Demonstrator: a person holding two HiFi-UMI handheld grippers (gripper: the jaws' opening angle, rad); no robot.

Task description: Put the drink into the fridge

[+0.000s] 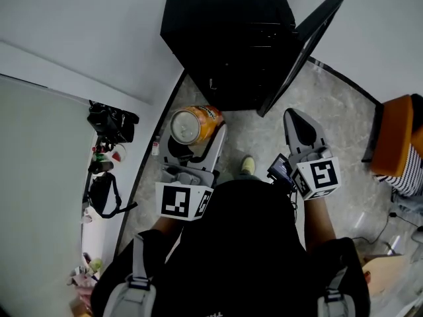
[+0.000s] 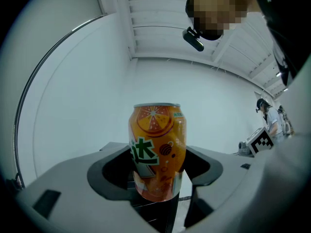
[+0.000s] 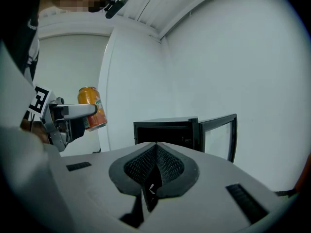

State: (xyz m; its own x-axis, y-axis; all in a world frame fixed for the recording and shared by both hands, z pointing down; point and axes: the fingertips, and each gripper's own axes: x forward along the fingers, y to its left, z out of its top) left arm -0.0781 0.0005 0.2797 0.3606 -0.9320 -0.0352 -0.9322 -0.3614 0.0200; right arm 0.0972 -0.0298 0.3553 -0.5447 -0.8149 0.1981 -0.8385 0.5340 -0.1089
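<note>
Centre-left in the head view, the left gripper has its fingers clamped on an orange aluminium drink can with a citrus print, just below the small black fridge at upper centre, whose glass door stands open. At centre-right, the right gripper has its fingers pressed together, holding nothing.

1. The grey two-jaw left gripper, held out ahead of the chest, has its jaws clamped on the sides of an orange drink can.
2. The grey right gripper is level beside it, with its jaws pressed together and nothing between them.
</note>
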